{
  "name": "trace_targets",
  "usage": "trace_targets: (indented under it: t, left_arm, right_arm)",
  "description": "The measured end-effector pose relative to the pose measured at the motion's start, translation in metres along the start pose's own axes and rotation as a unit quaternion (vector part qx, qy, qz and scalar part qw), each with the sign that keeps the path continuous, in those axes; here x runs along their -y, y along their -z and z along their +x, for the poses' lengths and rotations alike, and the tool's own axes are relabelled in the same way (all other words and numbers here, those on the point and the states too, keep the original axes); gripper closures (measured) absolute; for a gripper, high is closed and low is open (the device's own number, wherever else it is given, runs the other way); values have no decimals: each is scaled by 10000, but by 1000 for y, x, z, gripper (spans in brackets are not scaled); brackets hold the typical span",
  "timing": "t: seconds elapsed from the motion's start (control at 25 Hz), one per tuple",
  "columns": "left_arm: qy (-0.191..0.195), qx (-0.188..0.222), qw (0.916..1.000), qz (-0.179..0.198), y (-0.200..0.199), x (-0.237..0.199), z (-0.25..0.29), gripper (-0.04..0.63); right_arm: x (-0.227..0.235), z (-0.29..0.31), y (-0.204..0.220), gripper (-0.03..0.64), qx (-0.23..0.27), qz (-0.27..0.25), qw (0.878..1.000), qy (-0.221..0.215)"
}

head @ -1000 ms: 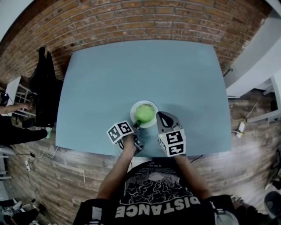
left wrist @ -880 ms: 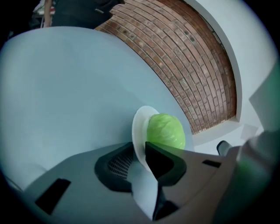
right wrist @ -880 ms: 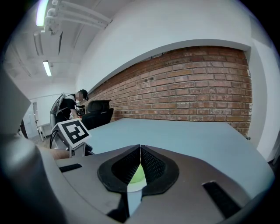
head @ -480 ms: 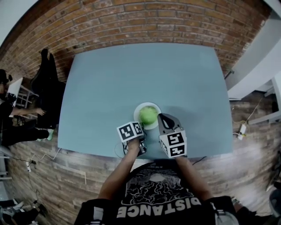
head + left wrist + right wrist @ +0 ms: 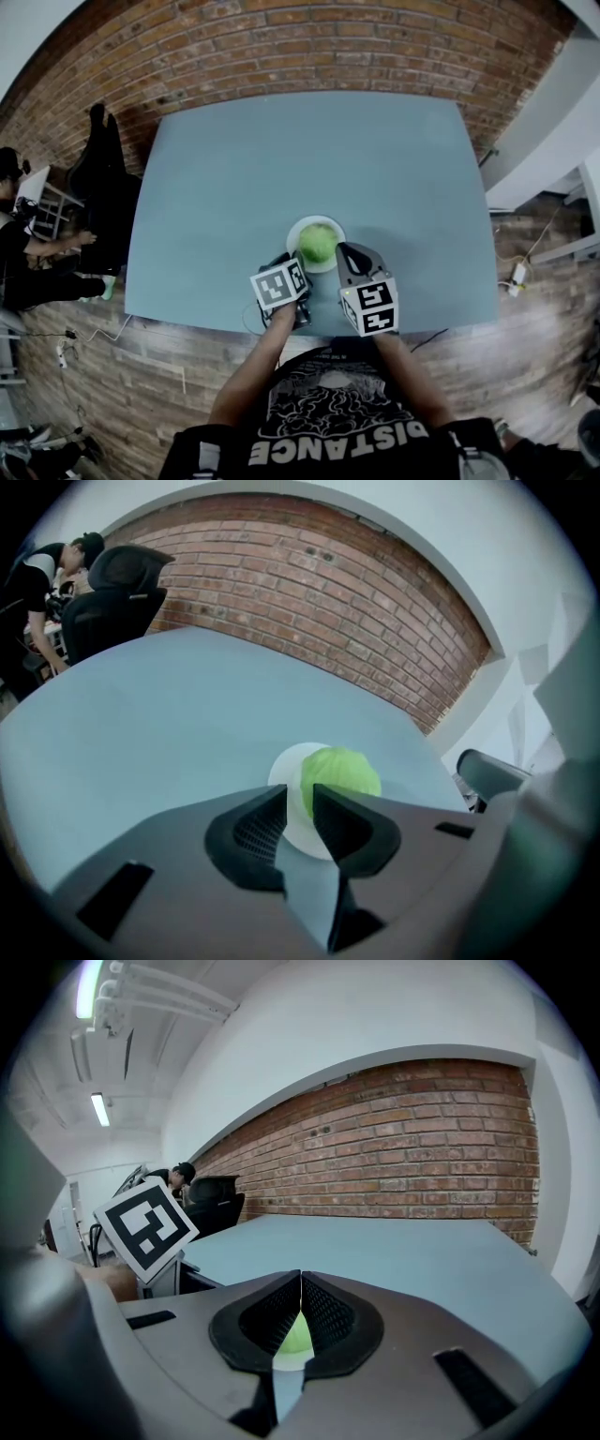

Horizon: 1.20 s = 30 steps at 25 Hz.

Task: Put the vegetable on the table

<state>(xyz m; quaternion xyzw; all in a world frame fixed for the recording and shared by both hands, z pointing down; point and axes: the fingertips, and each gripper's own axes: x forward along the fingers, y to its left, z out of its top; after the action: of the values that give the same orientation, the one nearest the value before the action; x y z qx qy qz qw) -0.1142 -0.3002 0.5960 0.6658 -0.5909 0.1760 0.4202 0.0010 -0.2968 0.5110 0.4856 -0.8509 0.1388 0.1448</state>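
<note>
A round green vegetable (image 5: pixel 319 243) sits on a small white plate (image 5: pixel 298 230) near the front edge of the blue-grey table (image 5: pixel 281 159). My left gripper (image 5: pixel 284 262) is just left of and in front of the plate. Its jaws stand a narrow gap apart with nothing between them, and the vegetable (image 5: pixel 342 769) and plate (image 5: pixel 284 769) lie just beyond the left gripper (image 5: pixel 300 794). My right gripper (image 5: pixel 343 249) is at the plate's right side. The right gripper (image 5: pixel 300 1279) has its jaw tips touching and holds nothing; a sliver of the vegetable (image 5: pixel 296 1335) shows below them.
A brick wall (image 5: pixel 309 47) runs behind the table. A black office chair (image 5: pixel 98 178) stands at the table's left end, and a person (image 5: pixel 23 248) sits at a desk beyond it. The left gripper's marker cube (image 5: pixel 145 1222) shows in the right gripper view.
My left gripper has moved right and closer to the plate. The right gripper has stayed beside the plate, and the vegetable has not moved.
</note>
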Motion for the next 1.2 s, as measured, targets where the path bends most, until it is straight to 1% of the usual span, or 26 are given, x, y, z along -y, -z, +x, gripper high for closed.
trace_targets:
  t: [0.12, 0.16, 0.2, 0.28, 0.44, 0.6, 0.8, 0.92, 1.2]
  left_arm:
    - [309, 401, 9982, 318, -11, 14, -12, 509]
    - [334, 552, 9968, 466, -15, 17, -17, 542]
    - [318, 700, 9951, 625, -19, 20, -23, 595]
    - [320, 948, 9910, 889, -25, 26, -32, 595]
    - [533, 1337, 9830, 1136, -32, 40, -51, 595]
    - [752, 1676, 9723, 1443, -37, 57, -72, 595]
    - [1021, 1943, 9605, 1713, -36, 74, -96, 595]
    - [1114, 2056, 9534, 1908, -32, 80, -106, 595]
    - [1251, 2093, 9434, 2249, -15, 91, -123, 595]
  right_arm:
    - [-3, -4, -1, 607, 16, 53, 10000, 3]
    - [-5, -5, -1, 607, 25, 75, 10000, 1]
    - [-7, -6, -1, 607, 31, 90, 10000, 0]
    - [-10, -9, -1, 607, 58, 109, 9999, 3]
    - [-17, -16, -3, 607, 132, 142, 9998, 15]
    - [-23, -25, -9, 607, 238, 196, 9995, 20]
    - [-31, -38, -17, 607, 393, 297, 9988, 52]
    - [-35, -45, -20, 607, 462, 353, 9983, 82]
    - [-43, -59, -18, 607, 504, 355, 9980, 123]
